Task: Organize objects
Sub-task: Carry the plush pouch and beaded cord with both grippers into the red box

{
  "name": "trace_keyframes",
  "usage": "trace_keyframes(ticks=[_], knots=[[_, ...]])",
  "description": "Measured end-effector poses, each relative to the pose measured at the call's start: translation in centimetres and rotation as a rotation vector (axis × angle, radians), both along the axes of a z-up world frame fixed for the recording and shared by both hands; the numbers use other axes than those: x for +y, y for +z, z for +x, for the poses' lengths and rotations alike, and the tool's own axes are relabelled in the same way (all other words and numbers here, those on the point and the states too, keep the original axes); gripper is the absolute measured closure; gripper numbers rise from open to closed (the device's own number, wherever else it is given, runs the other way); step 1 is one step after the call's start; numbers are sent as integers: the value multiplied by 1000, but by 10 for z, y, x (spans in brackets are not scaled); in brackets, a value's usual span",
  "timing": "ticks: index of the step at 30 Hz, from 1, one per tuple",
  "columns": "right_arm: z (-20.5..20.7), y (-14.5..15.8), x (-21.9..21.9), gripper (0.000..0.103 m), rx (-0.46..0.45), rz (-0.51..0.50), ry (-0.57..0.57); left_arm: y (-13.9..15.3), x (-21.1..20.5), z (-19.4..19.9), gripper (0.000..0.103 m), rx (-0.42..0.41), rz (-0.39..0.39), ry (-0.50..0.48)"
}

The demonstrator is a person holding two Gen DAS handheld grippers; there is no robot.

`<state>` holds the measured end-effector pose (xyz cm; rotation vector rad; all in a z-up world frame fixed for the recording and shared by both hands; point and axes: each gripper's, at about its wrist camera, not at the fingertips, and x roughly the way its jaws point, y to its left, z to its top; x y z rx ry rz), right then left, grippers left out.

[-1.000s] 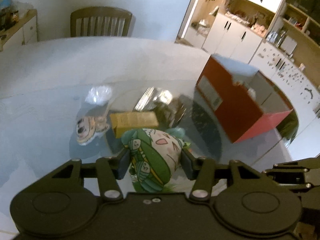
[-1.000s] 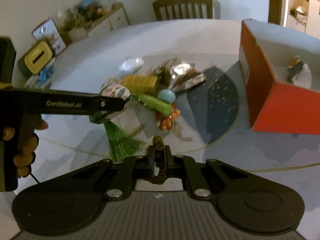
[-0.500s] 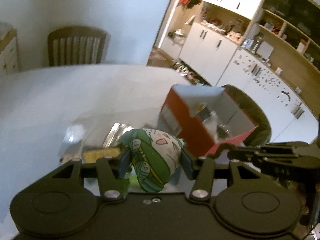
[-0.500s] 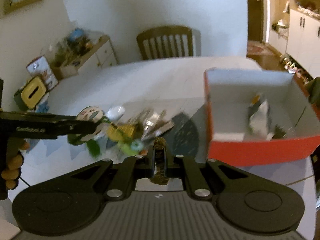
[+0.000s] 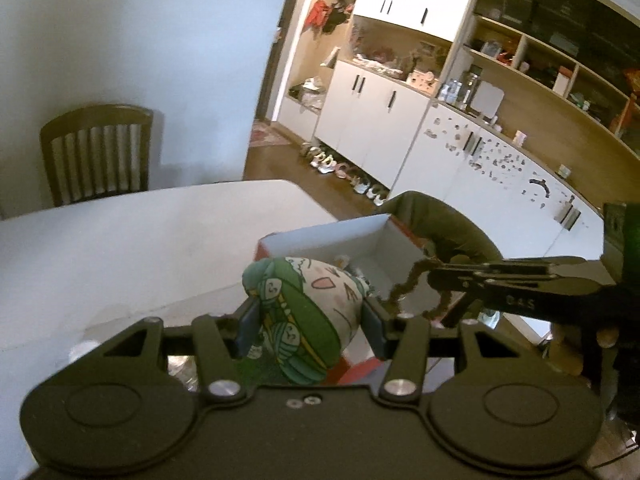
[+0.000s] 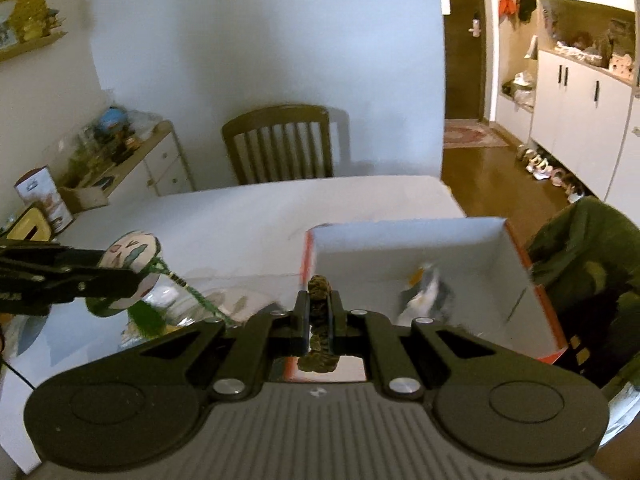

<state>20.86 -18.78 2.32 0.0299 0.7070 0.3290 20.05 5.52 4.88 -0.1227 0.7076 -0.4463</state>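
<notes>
My left gripper (image 5: 308, 324) is shut on a stuffed fabric pouch (image 5: 308, 312), white and green with a printed pattern, held in the air before the near wall of the red box. In the right wrist view the same pouch (image 6: 130, 270) shows at the left with a green tassel (image 6: 146, 316) hanging from it. My right gripper (image 6: 319, 312) is shut on a brown braided cord (image 6: 319, 290), whose loop dangles below the fingers. That cord (image 5: 404, 286) hangs over the box in the left wrist view. The red box (image 6: 440, 248) has a white inside and holds a small packet (image 6: 424, 296).
A white table (image 6: 248, 220) carries the box and a few leftover items (image 6: 216, 304) under the left gripper. A wooden chair (image 6: 280, 144) stands at the far side. An olive-covered chair (image 6: 588, 256) is beside the box. Cabinets and shelves (image 5: 460, 120) line the right wall.
Both grippers have risen from the pile on the table and swung right toward the red box, each keeping its hold. The box now sits straight ahead and the pile has dropped low in view.
</notes>
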Motion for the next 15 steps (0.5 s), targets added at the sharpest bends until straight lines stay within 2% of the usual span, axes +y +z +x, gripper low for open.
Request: trace_keyframes(ticks=[8,15], knots=[[34,-4,-38,95,0,-12,-43,-10,-62,31,50,17,27,-38],[62,-27,-64,95,31,-26,-46,-44,-98,59,50,72,65,-43]])
